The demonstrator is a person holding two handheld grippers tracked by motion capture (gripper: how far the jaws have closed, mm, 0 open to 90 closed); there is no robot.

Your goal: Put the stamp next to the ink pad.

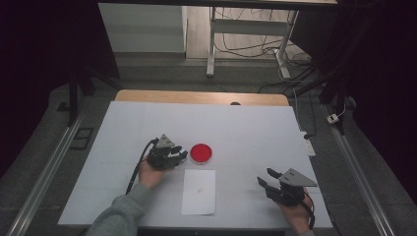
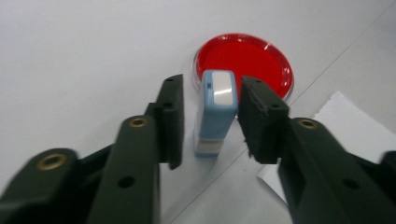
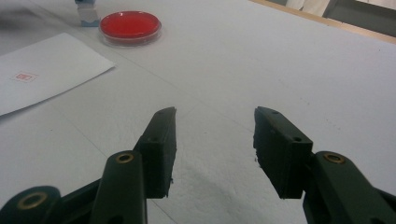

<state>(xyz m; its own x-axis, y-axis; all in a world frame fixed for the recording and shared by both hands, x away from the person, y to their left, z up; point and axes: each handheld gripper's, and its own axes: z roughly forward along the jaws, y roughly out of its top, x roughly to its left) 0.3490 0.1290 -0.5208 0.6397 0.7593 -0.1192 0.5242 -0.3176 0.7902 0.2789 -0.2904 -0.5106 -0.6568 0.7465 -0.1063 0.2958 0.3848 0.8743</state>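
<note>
The blue stamp [image 2: 215,112] stands upright on the white tabletop [image 1: 246,128], just beside the red ink pad [image 2: 243,63] at the pad's 9 o'clock in the high view. The left hand-held gripper [image 2: 210,121] straddles it with its jaws parted: a clear gap shows on the left side, while the right jaw sits very close to or brushing the stamp's flank, so the stamp looks released, not grasped. The sheet of paper [image 1: 198,191] lies at the pad's 6 o'clock, bearing a small red imprint [image 3: 23,76]. The right hand-held gripper [image 3: 215,140] rests at about 4 o'clock of the paper, well apart from it, jaws open and holding nothing.

The main risk I judge from here is tipping. The stamp is tall and narrow on a small base, and the nearer jaw could drag or nudge it if the gripper draws back at a slant, toppling it toward the ink pad or onto the tabletop. A fall with an inked face could smear red on the white surface. A straight pull back along the jaws' own line, with both clear of the stamp, would avoid that.
</note>
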